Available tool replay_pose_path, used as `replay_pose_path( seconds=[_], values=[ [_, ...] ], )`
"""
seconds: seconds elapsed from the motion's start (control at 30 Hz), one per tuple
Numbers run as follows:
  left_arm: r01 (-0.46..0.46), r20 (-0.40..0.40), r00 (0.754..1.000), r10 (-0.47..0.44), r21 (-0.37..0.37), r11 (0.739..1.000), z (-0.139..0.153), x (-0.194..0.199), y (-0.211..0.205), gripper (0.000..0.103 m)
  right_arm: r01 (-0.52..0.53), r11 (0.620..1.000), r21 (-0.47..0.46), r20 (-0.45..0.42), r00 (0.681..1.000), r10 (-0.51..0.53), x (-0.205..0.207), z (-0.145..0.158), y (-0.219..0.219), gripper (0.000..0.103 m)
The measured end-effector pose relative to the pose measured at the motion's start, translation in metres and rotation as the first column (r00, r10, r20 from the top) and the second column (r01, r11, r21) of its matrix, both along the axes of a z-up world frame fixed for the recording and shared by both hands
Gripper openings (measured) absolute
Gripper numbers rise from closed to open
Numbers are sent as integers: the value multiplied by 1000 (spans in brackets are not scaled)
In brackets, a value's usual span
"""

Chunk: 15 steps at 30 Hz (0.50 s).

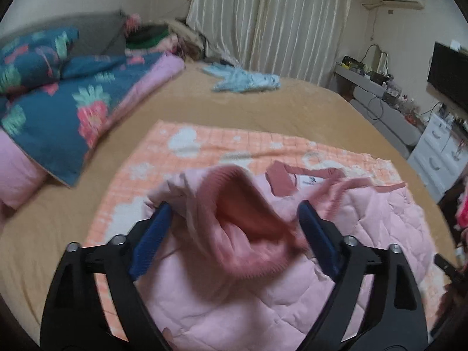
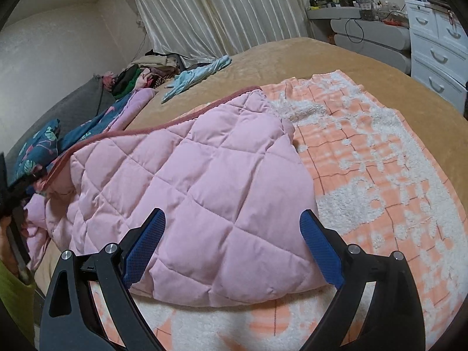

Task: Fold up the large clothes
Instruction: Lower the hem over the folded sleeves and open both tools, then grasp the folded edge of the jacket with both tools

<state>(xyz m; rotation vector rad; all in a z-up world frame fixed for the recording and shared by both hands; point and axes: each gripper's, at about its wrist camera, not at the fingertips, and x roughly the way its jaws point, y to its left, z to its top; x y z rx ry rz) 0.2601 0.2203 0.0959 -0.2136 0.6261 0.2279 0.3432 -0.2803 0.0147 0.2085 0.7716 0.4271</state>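
A pink quilted jacket (image 1: 234,307) lies on an orange-and-white checked blanket (image 1: 163,158) spread over the bed. In the left wrist view its darker pink ribbed cuff (image 1: 242,204) is bunched up and blurred between the blue pads of my left gripper (image 1: 234,213). That gripper's jaws stand wide open and the cloth hangs loose between them. In the right wrist view my right gripper (image 2: 232,219) is open just above the folded body of the jacket (image 2: 190,175), near its lower edge on the blanket (image 2: 380,175). The pads straddle the quilted cloth without pinching it.
A tan sheet (image 1: 263,108) covers the bed. A blue floral duvet (image 1: 58,102) and pink bedding are heaped at the left, with a light blue garment (image 1: 245,80) near the curtain. A white dresser (image 2: 438,44), a cluttered grey desk (image 2: 365,29) and a dark screen (image 1: 450,79) stand beyond the bed's right side.
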Motion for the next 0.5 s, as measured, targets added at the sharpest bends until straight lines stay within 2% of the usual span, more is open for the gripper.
replay_pose_path(
  seconds=[0.13, 0.3, 0.37, 0.5],
  values=[
    [-3, 26, 1000, 1, 77, 997, 10, -13, -6, 93, 5, 1000, -29, 30, 1000, -4, -7, 4, 1, 93],
    [-4, -18, 1000, 7, 155, 988, -7, -26, -8, 94, 23, 997, -76, 64, 998, -18, -13, 9, 0, 96],
    [0, -46, 999, 6, 150, 989, -20, -31, -4, 94, 28, 995, -95, 73, 997, -21, -13, 10, -1, 97],
    [2, -88, 996, 6, 86, 996, -52, -46, 10, 94, 36, 987, -160, 80, 996, -24, -12, 4, 0, 97]
  ],
)
